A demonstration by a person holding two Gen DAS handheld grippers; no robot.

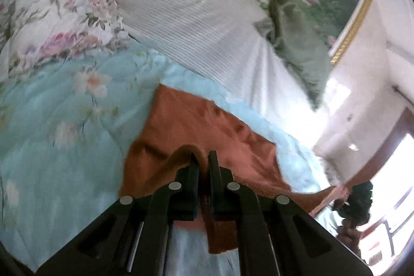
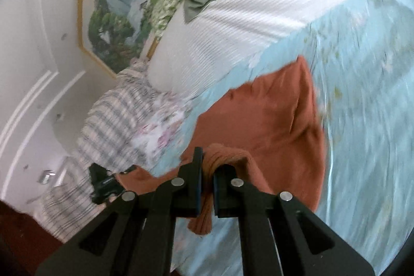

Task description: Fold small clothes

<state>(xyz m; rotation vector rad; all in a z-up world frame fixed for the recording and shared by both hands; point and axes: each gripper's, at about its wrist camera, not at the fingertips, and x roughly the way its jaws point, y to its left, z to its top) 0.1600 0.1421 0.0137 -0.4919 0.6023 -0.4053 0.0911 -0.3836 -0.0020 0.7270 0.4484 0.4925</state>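
Note:
A rust-orange knit garment (image 1: 196, 126) lies spread on a light blue floral quilt (image 1: 64, 107). My left gripper (image 1: 204, 162) is shut on a bunched edge of that garment, and a strip of it hangs down between the fingers. In the right wrist view the same orange garment (image 2: 279, 115) is lifted at its near edge, with my right gripper (image 2: 207, 159) shut on a gathered fold. The other gripper (image 2: 103, 183) shows at the lower left there, holding the far end of the cloth. The right gripper (image 1: 357, 201) appears at the lower right of the left wrist view.
A white ribbed pillow (image 1: 186, 7) lies beyond the garment, with a green cloth (image 1: 297, 43) beside it. A floral pillow (image 1: 62, 17) and a plaid blanket (image 2: 113, 115) sit at the bed's head. A framed landscape painting (image 2: 119, 4) hangs on the white wall.

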